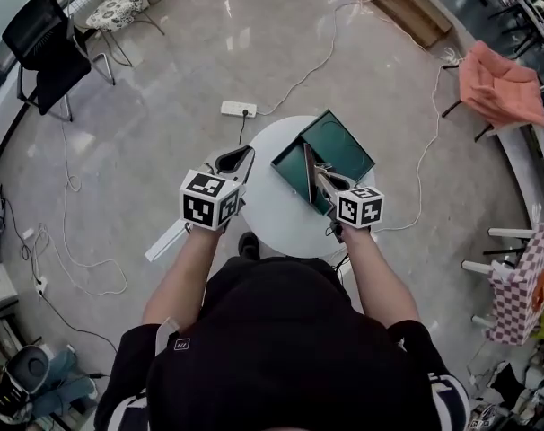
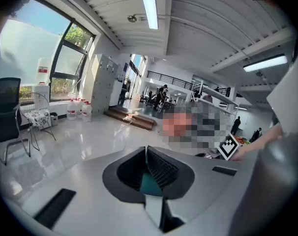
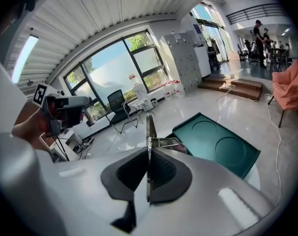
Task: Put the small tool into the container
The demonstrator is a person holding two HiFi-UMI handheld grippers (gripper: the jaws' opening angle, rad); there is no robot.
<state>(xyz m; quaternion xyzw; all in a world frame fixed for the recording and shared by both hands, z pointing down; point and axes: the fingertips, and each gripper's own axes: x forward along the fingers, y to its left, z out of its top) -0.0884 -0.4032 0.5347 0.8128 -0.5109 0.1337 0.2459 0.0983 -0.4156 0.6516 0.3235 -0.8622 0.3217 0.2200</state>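
Clamping small tool, right hand-held gripper over container; left hand-held gripper closed.

Bright daylight from windows, floor glare, fisheye edges, sharp focus

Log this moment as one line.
right gripper: fingers shut on small tool, at container | left gripper: fingers together, by table edge | small tool not yet in container
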